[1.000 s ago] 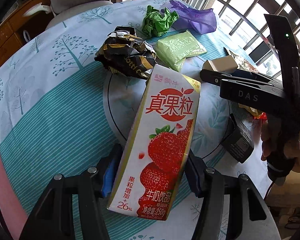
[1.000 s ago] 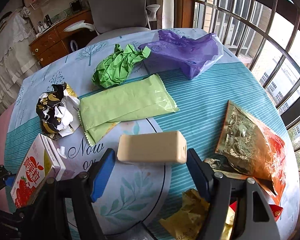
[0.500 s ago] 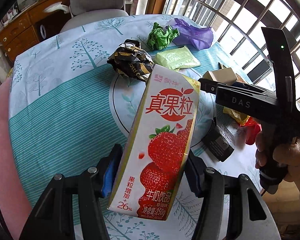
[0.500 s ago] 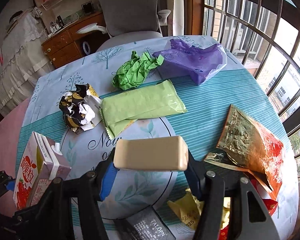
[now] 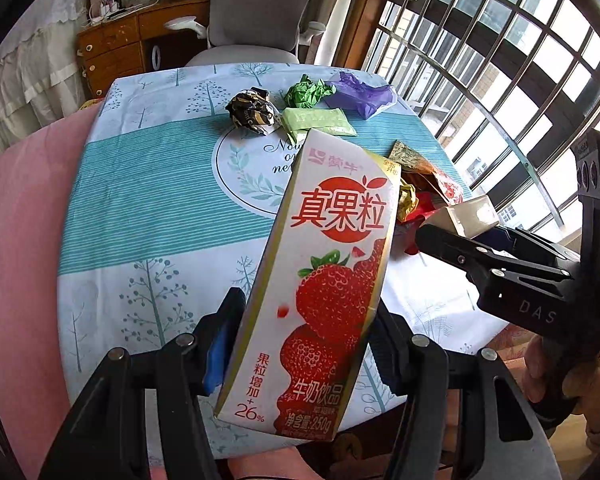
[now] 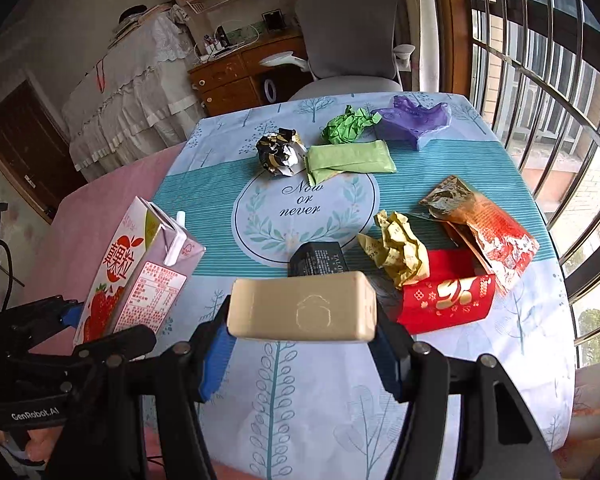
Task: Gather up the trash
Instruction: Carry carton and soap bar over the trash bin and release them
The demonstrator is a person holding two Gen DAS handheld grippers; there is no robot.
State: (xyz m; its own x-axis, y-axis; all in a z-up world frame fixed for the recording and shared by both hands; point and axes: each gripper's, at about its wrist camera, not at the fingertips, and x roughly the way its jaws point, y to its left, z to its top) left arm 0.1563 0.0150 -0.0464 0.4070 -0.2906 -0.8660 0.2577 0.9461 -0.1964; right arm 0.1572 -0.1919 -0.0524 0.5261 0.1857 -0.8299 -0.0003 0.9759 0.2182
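My left gripper (image 5: 300, 344) is shut on a strawberry milk carton (image 5: 324, 288), held upright above the table's near edge; the carton also shows in the right wrist view (image 6: 132, 272). My right gripper (image 6: 302, 340) is shut on a beige rectangular box (image 6: 302, 306), held above the near part of the table; the box also shows in the left wrist view (image 5: 466, 214). On the table lie a black-gold crumpled wrapper (image 6: 280, 151), a green packet (image 6: 348, 158), a green crumpled paper (image 6: 346, 124) and a purple bag (image 6: 414, 120).
A yellow crumpled paper (image 6: 400, 252), a red packet (image 6: 448, 298), a brown-red foil bag (image 6: 480, 224) and a black pouch (image 6: 320, 260) lie at the table's right. A grey chair (image 6: 352, 40) stands behind the table (image 6: 204, 188). Window bars run along the right.
Both grippers have risen and drawn back from the table with the carton and the box still held. More of the table and room shows now.
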